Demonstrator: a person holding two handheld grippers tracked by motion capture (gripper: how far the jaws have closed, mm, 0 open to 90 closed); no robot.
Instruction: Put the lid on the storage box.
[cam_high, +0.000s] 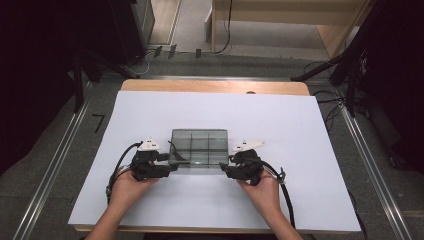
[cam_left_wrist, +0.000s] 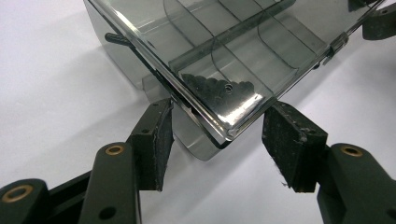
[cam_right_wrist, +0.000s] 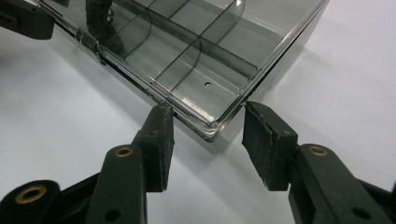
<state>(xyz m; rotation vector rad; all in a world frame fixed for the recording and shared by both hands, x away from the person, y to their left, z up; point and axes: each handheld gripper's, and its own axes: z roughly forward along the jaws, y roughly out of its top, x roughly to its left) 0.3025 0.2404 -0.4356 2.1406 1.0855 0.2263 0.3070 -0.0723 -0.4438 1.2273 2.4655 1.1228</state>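
Facing compartment box (cam_left_wrist: 224, 51) corner, screw hole (cam_right_wrist: 207, 85) beyond

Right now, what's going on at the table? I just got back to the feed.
A person holds a gripper in each hand at the near corners of a smoky clear divided box with its lid closed, on the white table. The left gripper straddles one near corner and the right gripper the other. Both sets of jaws stand open around the corners; none of the pads seems to be pressing on the box.
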